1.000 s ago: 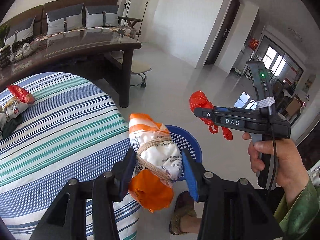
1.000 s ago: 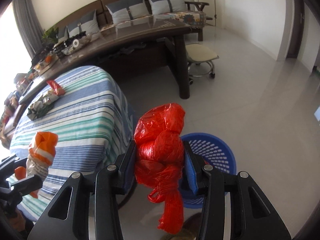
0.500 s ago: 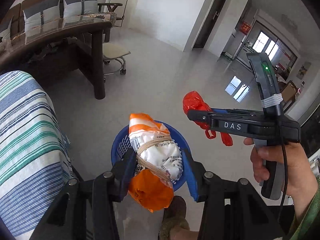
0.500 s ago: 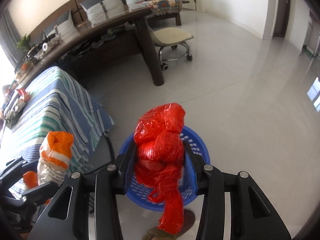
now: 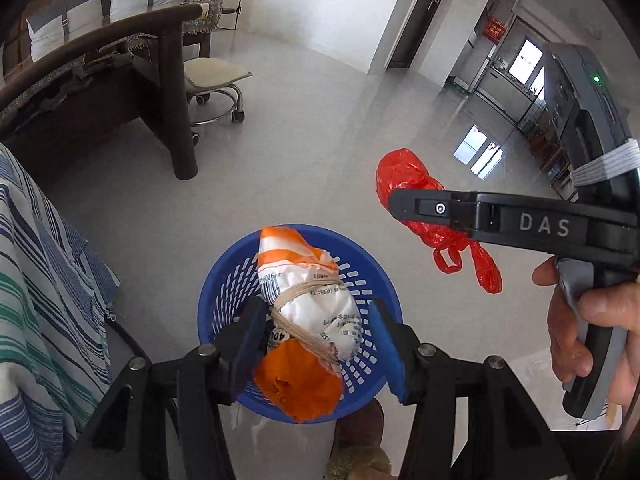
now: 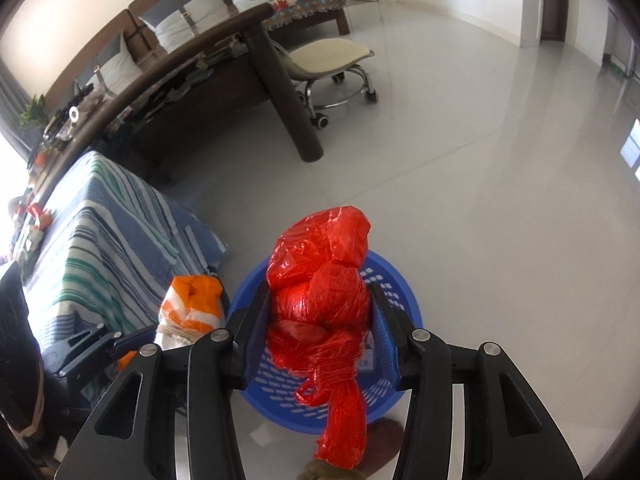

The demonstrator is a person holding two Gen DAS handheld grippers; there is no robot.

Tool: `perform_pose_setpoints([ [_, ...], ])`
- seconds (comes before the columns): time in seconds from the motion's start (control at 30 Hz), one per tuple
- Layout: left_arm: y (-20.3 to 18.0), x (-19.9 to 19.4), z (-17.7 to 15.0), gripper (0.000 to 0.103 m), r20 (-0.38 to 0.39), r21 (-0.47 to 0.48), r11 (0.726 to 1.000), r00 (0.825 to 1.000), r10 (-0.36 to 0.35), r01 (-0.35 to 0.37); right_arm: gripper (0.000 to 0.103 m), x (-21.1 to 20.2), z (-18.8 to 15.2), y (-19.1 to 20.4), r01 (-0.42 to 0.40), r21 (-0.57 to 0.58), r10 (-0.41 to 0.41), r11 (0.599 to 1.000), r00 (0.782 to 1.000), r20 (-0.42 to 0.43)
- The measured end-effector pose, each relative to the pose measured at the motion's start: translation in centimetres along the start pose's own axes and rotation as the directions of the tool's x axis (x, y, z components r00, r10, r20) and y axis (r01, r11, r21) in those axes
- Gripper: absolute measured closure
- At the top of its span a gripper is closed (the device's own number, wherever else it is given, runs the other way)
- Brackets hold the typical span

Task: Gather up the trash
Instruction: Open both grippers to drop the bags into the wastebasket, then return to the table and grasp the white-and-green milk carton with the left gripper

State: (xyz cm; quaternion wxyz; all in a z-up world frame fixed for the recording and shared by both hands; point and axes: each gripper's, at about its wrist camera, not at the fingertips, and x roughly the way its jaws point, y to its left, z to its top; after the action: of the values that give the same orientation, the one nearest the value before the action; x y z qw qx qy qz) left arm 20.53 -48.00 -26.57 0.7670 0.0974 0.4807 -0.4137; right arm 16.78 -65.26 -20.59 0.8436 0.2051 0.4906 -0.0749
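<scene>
A blue plastic basket (image 5: 224,276) (image 6: 404,292) stands on the pale floor directly below both grippers. In the left wrist view, an orange-and-white bag bundle tied with string (image 5: 308,300) (image 6: 192,304) sits between the fingers of my left gripper (image 5: 316,336) (image 6: 92,340). Its jaws are opening, and a gap shows beside the right pad. A knotted red plastic bag (image 6: 320,280) (image 5: 404,172) hangs between the fingers of my right gripper (image 6: 320,316) (image 5: 400,204). Those jaws are opening too, and the pads stand just off the bag.
A table with a blue-and-green striped cloth (image 5: 40,280) (image 6: 100,240) is close on the left, with more wrappers (image 6: 36,216) at its far end. Behind it stand a dark wooden table leg (image 5: 176,100) and a wheeled stool (image 5: 212,76). A slippered foot (image 5: 360,432) is beside the basket.
Both grippers have swung away from the striped table to above the blue basket and come lower. Both pairs of jaws now stand wider around their bags.
</scene>
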Motion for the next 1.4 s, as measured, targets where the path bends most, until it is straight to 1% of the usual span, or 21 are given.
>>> perform_pose_setpoints([
  [0.03, 0.0, 0.5, 0.1, 0.037, -0.001, -0.002, 1.000, 1.000, 0.017, -0.017, 0.031, 0.1, 0.0, -0.1, -0.001, 0.006, 0.001, 1.000, 1.000, 0.001],
  [0.07, 0.2, 0.7, 0.1, 0.037, 0.000, -0.005, 1.000, 1.000, 0.030, -0.030, 0.029, 0.0, 0.0, -0.2, 0.000, 0.012, 0.000, 1.000, 1.000, 0.007],
  [0.13, 0.6, 0.7, 0.2, 0.037, 0.000, -0.026, 0.999, 0.999, 0.039, -0.039, 0.029, -0.3, 0.2, -0.3, -0.001, 0.024, 0.001, 1.000, 1.000, 0.017],
  [0.2, 1.0, -0.6, 0.0, 0.037, 0.021, -0.056, 0.998, 0.999, 0.025, -0.024, 0.028, -1.1, 0.3, -0.3, 0.006, 0.029, -0.008, 1.000, 0.999, 0.043],
  [0.23, 1.1, -1.4, -0.1, 0.037, 0.036, -0.065, 0.998, 0.999, 0.017, -0.015, 0.026, -1.5, 0.4, -0.2, 0.017, 0.026, -0.018, 1.000, 0.998, 0.057],
  [0.3, 1.2, -3.2, 0.0, 0.037, 0.059, -0.066, 0.998, 0.998, 0.023, -0.019, 0.022, -2.4, 0.5, 0.3, 0.040, 0.013, -0.041, 0.999, 0.995, 0.092],
  [0.4, 1.1, -6.8, -0.3, 0.037, 0.107, -0.054, 0.998, 0.994, 0.024, -0.019, 0.011, -3.6, 0.7, 1.3, 0.094, -0.021, -0.090, 0.995, 0.986, 0.142],
  [0.47, 0.8, -10.0, -1.4, 0.036, 0.138, -0.041, 0.999, 0.990, 0.027, -0.022, 0.009, -4.5, 0.7, 2.5, 0.138, -0.057, -0.126, 0.989, 0.975, 0.181],
  [0.57, 1.2, -14.5, -3.6, 0.032, 0.171, -0.024, 0.998, 0.983, 0.065, -0.062, 0.009, -5.9, 0.7, 5.0, 0.194, -0.114, -0.163, 0.974, 0.957, 0.241],
  [0.63, 2.3, -17.0, -5.4, 0.031, 0.182, -0.029, 0.994, 0.978, 0.105, -0.101, 0.007, -7.0, 0.6, 7.0, 0.206, -0.151, -0.158, 0.967, 0.947, 0.280],
  [0.7, 4.0, -19.0, -7.3, 0.031, 0.184, -0.058, 0.989, 0.973, 0.141, -0.133, 0.005, -8.1, 0.1, 9.4, 0.198, -0.183, -0.132, 0.963, 0.938, 0.321],
  [0.77, 6.2, -20.7, -9.1, 0.031, 0.174, -0.098, 0.982, 0.969, 0.178, -0.162, 0.003, -8.8, -0.6, 12.0, 0.172, -0.208, -0.091, 0.963, 0.932, 0.352],
  [0.83, 8.7, -22.1, -11.1, 0.031, 0.161, -0.133, 0.968, 0.959, 0.234, -0.214, 0.003, -9.1, -1.5, 15.1, 0.131, -0.237, -0.037, 0.963, 0.931, 0.362],
  [0.9, 11.6, -23.3, -12.9, 0.031, 0.134, -0.181, 0.945, 0.946, 0.297, -0.271, 0.002, -8.6, -2.5, 18.5, 0.095, -0.285, 0.013, 0.954, 0.934, 0.356],
  [0.97, 14.2, -24.9, -15.0, 0.031, 0.119, -0.235, 0.923, 0.934, 0.338, -0.304, 0.002, -7.3, -4.0, 22.0, 0.069, -0.354, 0.053, 0.933, 0.944, 0.324],
  [1.03, 16.8, -26.6, -16.6, 0.031, 0.112, -0.277, 0.900, 0.919, 0.377, -0.336, 0.002, -5.8, -5.7, 25.4, 0.036, -0.422, 0.086, 0.906, 0.960, 0.267],
  [1.1, 19.5, -28.1, -18.0, 0.031, 0.102, -0.316, 0.875, 0.904, 0.416, -0.367, 0.002, -4.5, -7.5, 28.5, -0.003, -0.480, 0.119, 0.877, 0.970, 0.211],
  [1.17, 21.9, -29.5, -19.0, 0.031, 0.093, -0.353, 0.853, 0.893, 0.441, -0.384, 0.002, -3.6, -9.1, 31.2, -0.037, -0.529, 0.150, 0.848, 0.973, 0.173],
  [1.27, 25.2, -31.1, -20.1, 0.031, 0.080, -0.394, 0.828, 0.882, 0.464, -0.400, 0.002, -2.5, -11.4, 34.9, -0.062, -0.587, 0.177, 0.807, 0.974, 0.141],
  [1.4, 29.3, -32.3, -21.0, 0.031, 0.053, -0.428, 0.796, 0.868, 0.494, -0.427, 0.002, -1.4, -13.9, 38.5, -0.090, -0.637, 0.194, 0.766, 0.976, 0.096],
])
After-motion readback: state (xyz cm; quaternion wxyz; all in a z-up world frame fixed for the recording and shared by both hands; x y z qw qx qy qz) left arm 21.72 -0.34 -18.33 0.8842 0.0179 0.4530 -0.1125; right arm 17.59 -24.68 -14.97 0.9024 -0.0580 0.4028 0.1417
